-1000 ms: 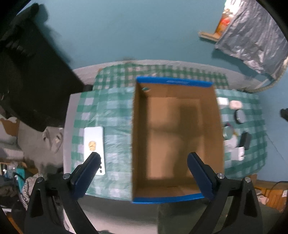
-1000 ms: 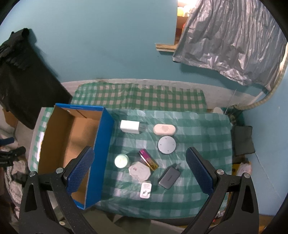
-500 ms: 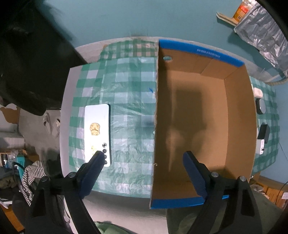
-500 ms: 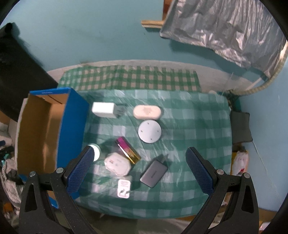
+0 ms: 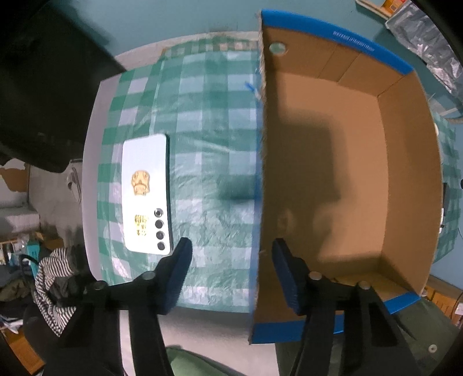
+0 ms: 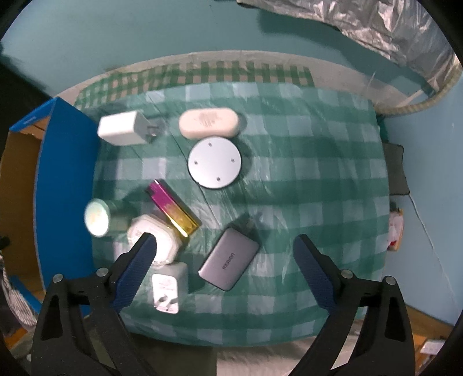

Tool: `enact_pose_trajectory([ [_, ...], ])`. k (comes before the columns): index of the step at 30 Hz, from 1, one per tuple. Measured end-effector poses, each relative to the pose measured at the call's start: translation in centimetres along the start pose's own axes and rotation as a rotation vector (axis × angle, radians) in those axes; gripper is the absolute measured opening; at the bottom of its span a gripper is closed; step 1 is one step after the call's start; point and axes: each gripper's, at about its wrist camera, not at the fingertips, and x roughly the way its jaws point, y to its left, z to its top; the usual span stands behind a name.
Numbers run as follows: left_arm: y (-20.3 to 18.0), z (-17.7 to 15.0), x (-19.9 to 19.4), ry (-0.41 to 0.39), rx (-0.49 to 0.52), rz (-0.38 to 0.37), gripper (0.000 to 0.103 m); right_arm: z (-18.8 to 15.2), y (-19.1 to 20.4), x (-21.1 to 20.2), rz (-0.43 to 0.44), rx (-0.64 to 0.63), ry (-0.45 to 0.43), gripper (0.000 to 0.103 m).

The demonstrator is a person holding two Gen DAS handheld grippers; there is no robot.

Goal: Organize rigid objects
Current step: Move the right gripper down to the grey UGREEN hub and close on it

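Observation:
An empty cardboard box with blue rims (image 5: 411, 179) stands on the checked tablecloth; its blue side also shows in the right wrist view (image 6: 66, 185). My left gripper (image 5: 231, 260) is open and straddles the box's left wall near its front corner. A white phone (image 5: 146, 193) lies face down left of the box. My right gripper (image 6: 225, 254) is open and empty above a grey charger (image 6: 228, 266). Around it lie a pink-gold bar (image 6: 173, 211), a round grey disc (image 6: 214, 162), a white oval case (image 6: 208, 122), a white plug adapter (image 6: 123, 127), a white hexagonal adapter (image 6: 156, 237), a small white plug (image 6: 167, 286) and a pale green jar (image 6: 97, 217).
The green checked tablecloth (image 6: 312, 185) covers a small table with edges close on all sides. A teal wall rises behind it, with silver foil (image 6: 376, 26) at the upper right. Striped cloth (image 5: 55, 274) lies off the table's left front corner.
My left gripper has moved left and lower, from over the box interior to astride its left wall, and its jaws have narrowed. My right gripper has dropped closer to the objects.

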Motion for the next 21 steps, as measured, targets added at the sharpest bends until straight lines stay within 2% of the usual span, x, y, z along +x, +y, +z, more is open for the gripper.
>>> enact_pose_trajectory([
  [2, 0.1, -0.2, 0.3, 0.007, -0.001, -0.004, 0.048, -0.2, -0.3, 0.8, -0.004, 0.01, 0.016, 0.094],
  [10, 0.0, -0.9, 0.7, 0.024, -0.008, -0.03, 0.039, -0.8, -0.9, 2.5, 0.012, 0.046, 0.051, 0.093],
  [14, -0.1, -1.2, 1.4, 0.053, -0.009, -0.051, 0.03, -0.9, -1.1, 2.9, 0.012, 0.067, 0.061, 0.093],
  [21, -0.2, -1.8, 1.7, 0.067, -0.004, -0.064, 0.024, -0.7, -1.8, 4.4, 0.012, 0.114, 0.101, 0.081],
])
